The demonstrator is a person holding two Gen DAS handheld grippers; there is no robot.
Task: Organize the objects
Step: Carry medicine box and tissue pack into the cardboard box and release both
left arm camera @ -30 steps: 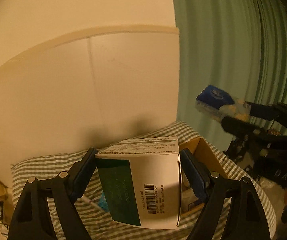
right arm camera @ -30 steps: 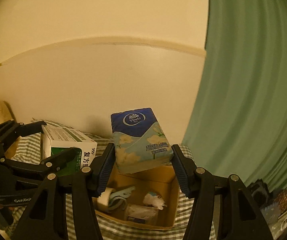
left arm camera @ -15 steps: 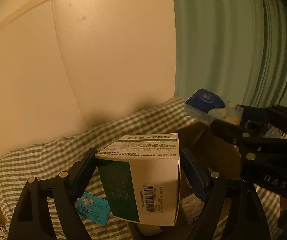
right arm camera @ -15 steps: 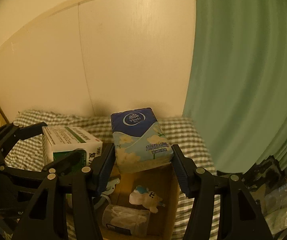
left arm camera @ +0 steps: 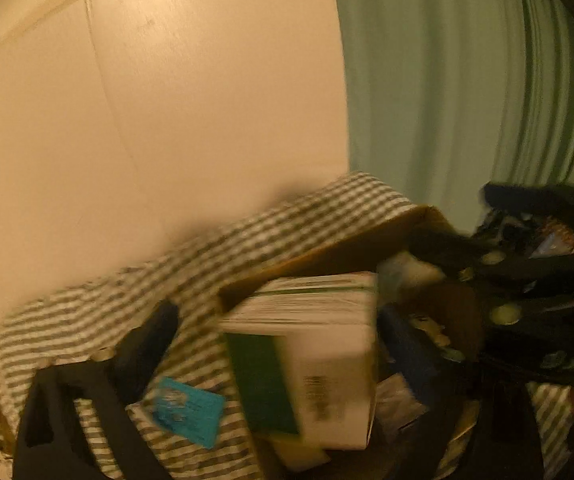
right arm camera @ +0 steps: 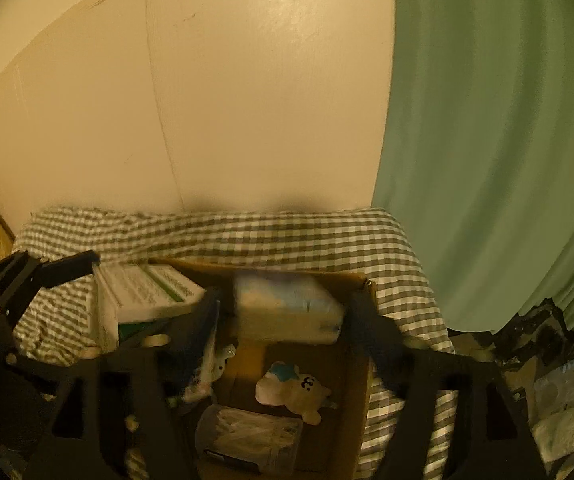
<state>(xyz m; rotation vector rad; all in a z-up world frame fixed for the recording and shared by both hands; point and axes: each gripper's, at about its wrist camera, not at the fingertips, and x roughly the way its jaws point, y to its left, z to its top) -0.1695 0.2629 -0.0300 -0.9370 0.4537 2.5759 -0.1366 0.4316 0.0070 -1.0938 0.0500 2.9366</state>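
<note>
Both your tongs, left tongs (left arm camera: 271,344) and right tongs (right arm camera: 283,320), have just spread, with the medicine box (left arm camera: 311,352) and tissue pack (right arm camera: 287,304) between them, over the cardboard box (right arm camera: 361,364).

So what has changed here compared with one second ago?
Both claws came down over the carton, and their jaws have just been opening. The left claw let go of the white-green box; the right claw released the tissue pack. Both now drop into the carton. The toy bear inside and the checked cloth stayed.

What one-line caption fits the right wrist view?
Right gripper, just opened, releases a tissue pack over a cardboard box on checked cloth.
</note>
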